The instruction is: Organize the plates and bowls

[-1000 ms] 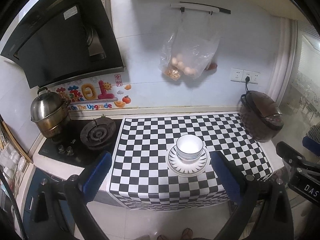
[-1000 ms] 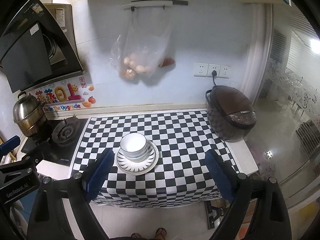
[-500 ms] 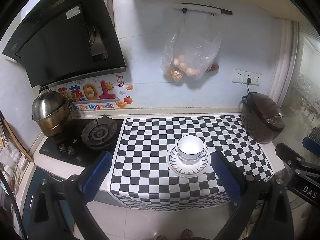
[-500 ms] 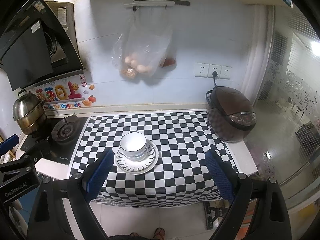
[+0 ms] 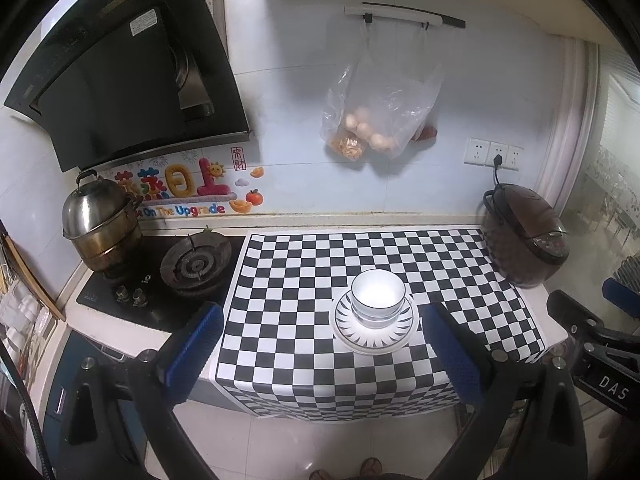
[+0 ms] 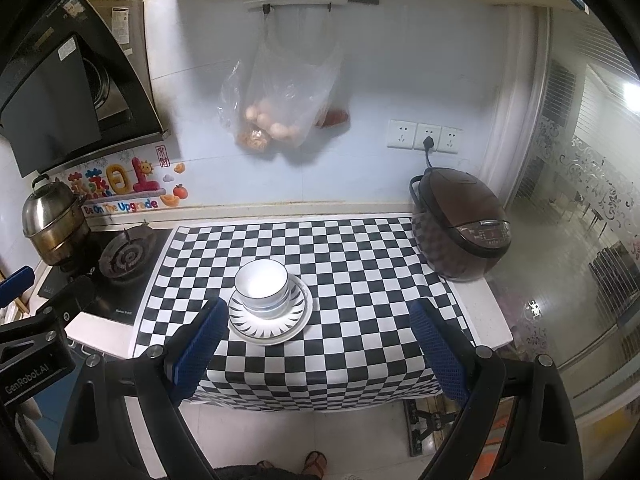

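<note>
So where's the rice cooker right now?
The rice cooker sits at the right end of the counter, on the far right corner of the checkered mat, below the wall sockets, right of the stacked bowls.

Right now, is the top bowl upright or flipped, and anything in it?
Upright and empty: the top bowl sits mouth-up on the stacked plates, its bare white inside visible in both wrist views.

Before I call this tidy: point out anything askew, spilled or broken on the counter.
Nothing stands out. The bowls sit nested upright on the plate, centred on the checkered cloth. No spills or chips show. Both grippers are open and clear.
</note>
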Tool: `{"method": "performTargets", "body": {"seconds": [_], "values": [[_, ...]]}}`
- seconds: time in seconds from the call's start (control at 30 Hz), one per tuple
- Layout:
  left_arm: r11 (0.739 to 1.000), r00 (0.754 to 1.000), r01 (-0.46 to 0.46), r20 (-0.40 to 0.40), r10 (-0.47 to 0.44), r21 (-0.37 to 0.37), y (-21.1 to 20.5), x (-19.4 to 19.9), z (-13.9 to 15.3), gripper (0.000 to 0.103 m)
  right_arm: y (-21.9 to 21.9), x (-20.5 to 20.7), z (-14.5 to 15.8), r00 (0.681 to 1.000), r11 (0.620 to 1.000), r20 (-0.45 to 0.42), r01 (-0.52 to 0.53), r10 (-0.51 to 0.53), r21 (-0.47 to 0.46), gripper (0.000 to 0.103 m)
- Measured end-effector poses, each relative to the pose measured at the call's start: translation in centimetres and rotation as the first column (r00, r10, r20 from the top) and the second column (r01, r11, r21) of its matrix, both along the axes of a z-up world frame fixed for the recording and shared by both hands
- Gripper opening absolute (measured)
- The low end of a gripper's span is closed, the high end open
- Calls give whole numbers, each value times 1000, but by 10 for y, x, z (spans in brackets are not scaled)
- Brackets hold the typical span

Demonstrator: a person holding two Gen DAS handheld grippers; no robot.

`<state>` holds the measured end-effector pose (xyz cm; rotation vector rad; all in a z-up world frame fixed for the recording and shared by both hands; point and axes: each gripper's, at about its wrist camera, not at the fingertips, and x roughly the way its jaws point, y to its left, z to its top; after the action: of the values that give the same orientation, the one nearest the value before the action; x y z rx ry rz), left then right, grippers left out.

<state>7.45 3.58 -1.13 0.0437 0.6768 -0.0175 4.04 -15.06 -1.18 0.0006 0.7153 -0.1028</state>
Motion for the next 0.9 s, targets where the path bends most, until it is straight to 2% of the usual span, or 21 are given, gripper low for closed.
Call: {"method": "performTargets", "body": {"seconds": [0.9], "values": [[999, 999, -44, -12, 44, -5, -5, -7, -4, 102, -3, 1, -7, 1000, 1000, -17, -8, 8, 3, 94]]}}
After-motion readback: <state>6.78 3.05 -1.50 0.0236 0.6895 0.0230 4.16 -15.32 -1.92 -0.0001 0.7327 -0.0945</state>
